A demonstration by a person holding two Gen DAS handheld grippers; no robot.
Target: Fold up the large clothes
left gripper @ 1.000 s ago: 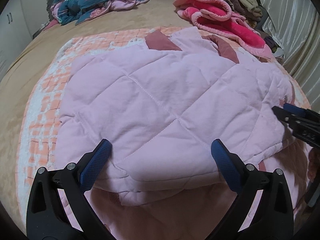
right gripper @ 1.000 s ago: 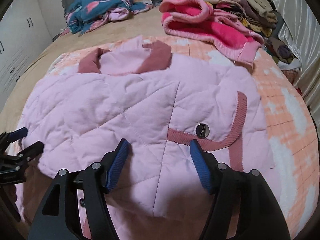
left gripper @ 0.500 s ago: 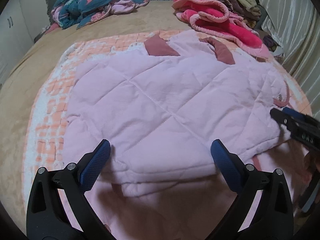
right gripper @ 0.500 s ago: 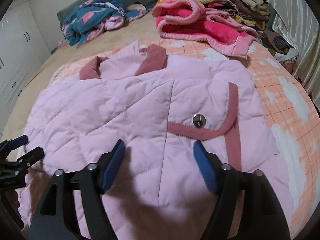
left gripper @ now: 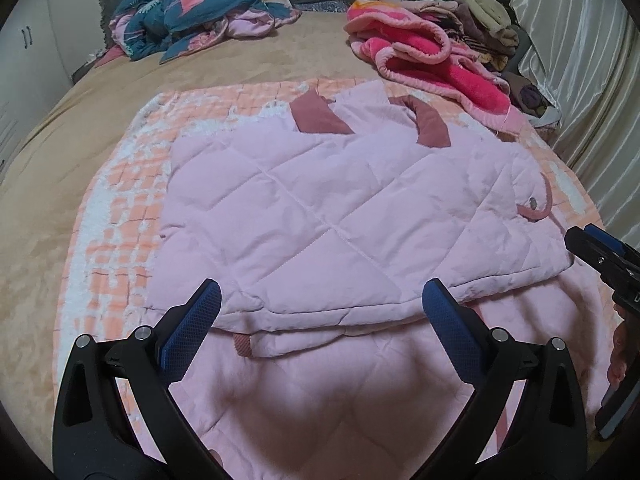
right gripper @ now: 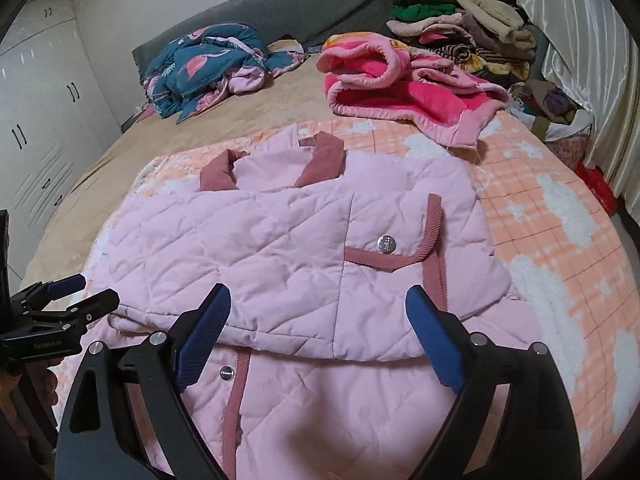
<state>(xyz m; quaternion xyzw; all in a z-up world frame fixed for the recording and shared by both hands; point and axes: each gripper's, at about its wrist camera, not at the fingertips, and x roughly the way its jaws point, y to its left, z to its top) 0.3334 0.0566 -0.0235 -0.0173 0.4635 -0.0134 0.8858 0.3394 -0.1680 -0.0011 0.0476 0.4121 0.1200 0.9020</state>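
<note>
Both grippers had lifted back from the pink quilted jacket (right gripper: 288, 256), folded on the bed (left gripper: 80, 152); your left gripper (left gripper: 320, 320) gaped empty, right gripper (right gripper: 320, 320) opening, empty. Soft, puffy, probably springy: take the folded hem.

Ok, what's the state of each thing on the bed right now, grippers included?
Pale pink quilted jacket: flat, bottom part folded up over itself.
Pocket flap snap: fastened.
Left gripper: open, holding nothing.
Right gripper: jaws opening, nothing between them.
Hot pink fleece blanket: crumpled, unfolded.
Teal floral quilt: bunched up.
</note>
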